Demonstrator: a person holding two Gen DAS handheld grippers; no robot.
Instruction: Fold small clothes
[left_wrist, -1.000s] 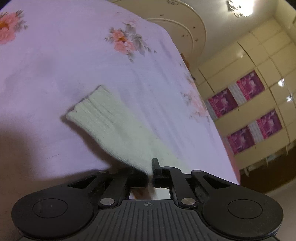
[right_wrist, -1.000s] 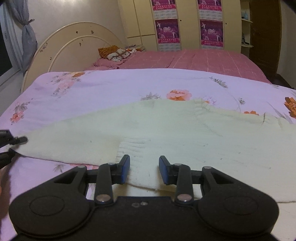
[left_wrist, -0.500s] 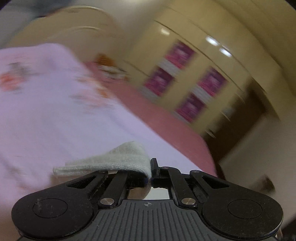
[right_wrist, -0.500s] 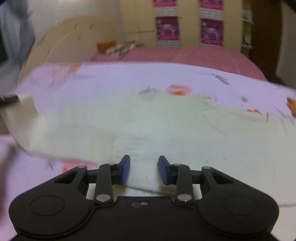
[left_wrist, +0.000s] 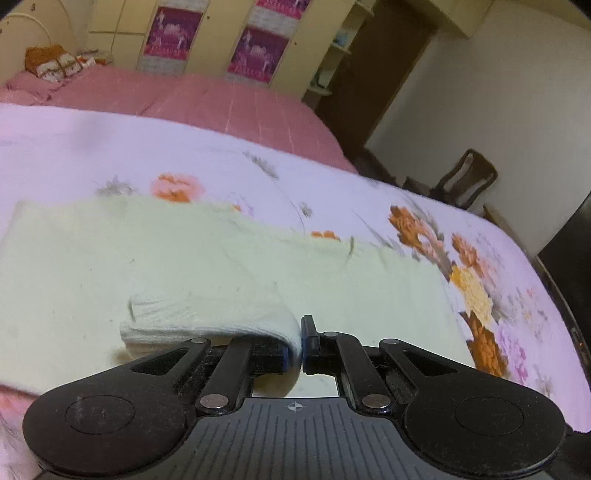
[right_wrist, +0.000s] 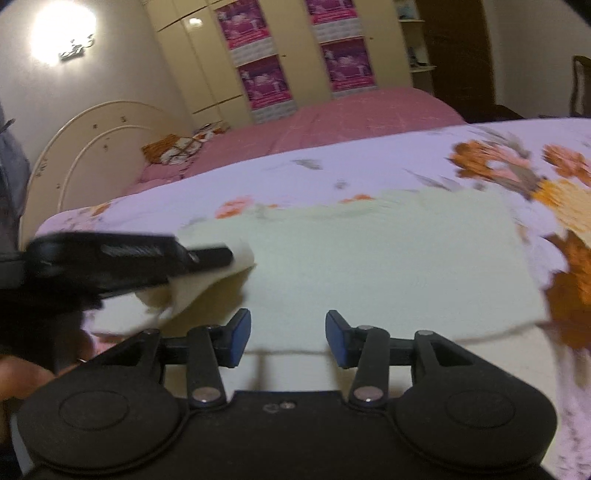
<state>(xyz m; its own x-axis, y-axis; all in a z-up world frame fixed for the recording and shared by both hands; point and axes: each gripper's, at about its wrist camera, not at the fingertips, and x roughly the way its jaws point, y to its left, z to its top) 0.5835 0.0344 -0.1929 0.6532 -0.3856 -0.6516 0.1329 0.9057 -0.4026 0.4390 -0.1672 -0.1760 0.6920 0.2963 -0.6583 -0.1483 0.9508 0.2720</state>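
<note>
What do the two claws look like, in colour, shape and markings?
Both are black plastic. Each has two round discs at the base, angled link bars with silver rivets, and two short fingers with blue pads. The left claw has a ribbed grey top with a small crosshair mark. The right claw has a smooth black top with two small round marks. No cables or sleeves show.

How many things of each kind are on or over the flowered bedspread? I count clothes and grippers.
Pale green knitted garment: 1
Grippers: 2, namely left gripper, shut on the garment's sleeve cuff, and right gripper, jaws opening with nothing pressed between them
Total: 3
</note>
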